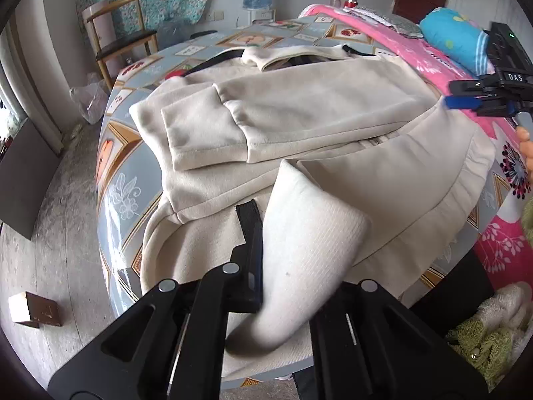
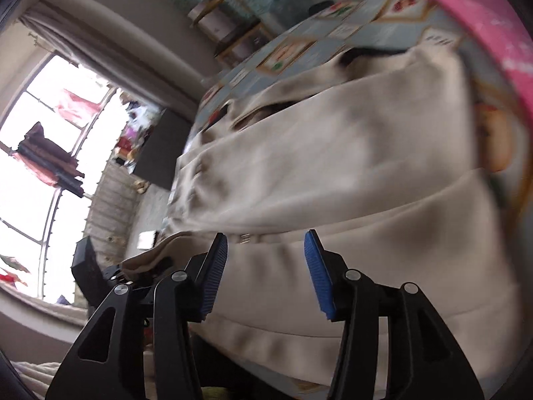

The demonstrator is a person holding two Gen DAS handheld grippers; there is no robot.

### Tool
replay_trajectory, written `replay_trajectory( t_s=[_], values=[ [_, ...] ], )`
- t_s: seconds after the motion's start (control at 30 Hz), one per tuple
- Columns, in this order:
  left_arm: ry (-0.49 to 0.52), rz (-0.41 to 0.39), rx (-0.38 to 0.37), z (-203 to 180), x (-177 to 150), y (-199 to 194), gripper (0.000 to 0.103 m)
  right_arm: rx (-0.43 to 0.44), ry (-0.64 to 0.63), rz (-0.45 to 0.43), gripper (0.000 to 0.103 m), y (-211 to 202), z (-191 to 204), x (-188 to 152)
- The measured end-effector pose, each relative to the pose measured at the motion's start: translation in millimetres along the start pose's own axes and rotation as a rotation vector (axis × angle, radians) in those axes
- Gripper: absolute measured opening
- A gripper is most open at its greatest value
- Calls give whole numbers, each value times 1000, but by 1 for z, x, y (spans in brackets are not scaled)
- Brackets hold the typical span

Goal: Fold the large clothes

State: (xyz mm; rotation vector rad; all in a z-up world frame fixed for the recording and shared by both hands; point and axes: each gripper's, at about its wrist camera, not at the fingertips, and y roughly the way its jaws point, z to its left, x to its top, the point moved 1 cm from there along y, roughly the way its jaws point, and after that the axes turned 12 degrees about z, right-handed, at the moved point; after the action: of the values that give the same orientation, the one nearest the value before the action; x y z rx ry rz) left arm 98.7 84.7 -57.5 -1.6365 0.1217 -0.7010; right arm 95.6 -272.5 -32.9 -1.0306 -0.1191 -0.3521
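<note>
Cream fleece jacket (image 1: pixel 299 106) is spread on a table covered with a blue-grey picture-print cloth (image 1: pixel 113 180), beside a concrete floor (image 1: pixel 50 220). Its hem is pinched by the left gripper (image 1: pixel 266 260); the right gripper (image 2: pixel 265 273) is held spread, empty.

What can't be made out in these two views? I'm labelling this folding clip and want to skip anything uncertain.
- Left claw tips: left wrist view, one finger buried under the lifted hem of the cream jacket.
- Jacket's collar area: right wrist view, smeared by motion blur.
- Right claw: left wrist view, cut by the right edge.
- Green towel: left wrist view, cut by the frame edge.
</note>
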Motion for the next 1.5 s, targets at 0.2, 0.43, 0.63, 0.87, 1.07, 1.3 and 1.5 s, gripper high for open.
replay_trajectory(
  t_s=[0.2,0.43,0.63,0.87,1.07,1.3,1.5],
  values=[
    [-68,36,-24,7,5,6,6,-135,25,-4,48,-19,-78,11],
    [-108,55,-28,9,7,10,6,-27,-37,83,47,9,-84,19],
    [-133,50,-43,12,8,11,6,39,-133,138,47,8,-78,18],
    [-134,49,-48,12,8,11,7,149,-84,173,42,13,-96,34],
    [-123,50,-54,12,8,11,7,209,-89,176,39,-5,-96,21],
    [-129,55,-58,13,9,11,7,212,-69,225,39,15,-99,22],
    [-137,55,-65,15,9,11,7,231,-104,263,38,16,-93,12]
  ],
)
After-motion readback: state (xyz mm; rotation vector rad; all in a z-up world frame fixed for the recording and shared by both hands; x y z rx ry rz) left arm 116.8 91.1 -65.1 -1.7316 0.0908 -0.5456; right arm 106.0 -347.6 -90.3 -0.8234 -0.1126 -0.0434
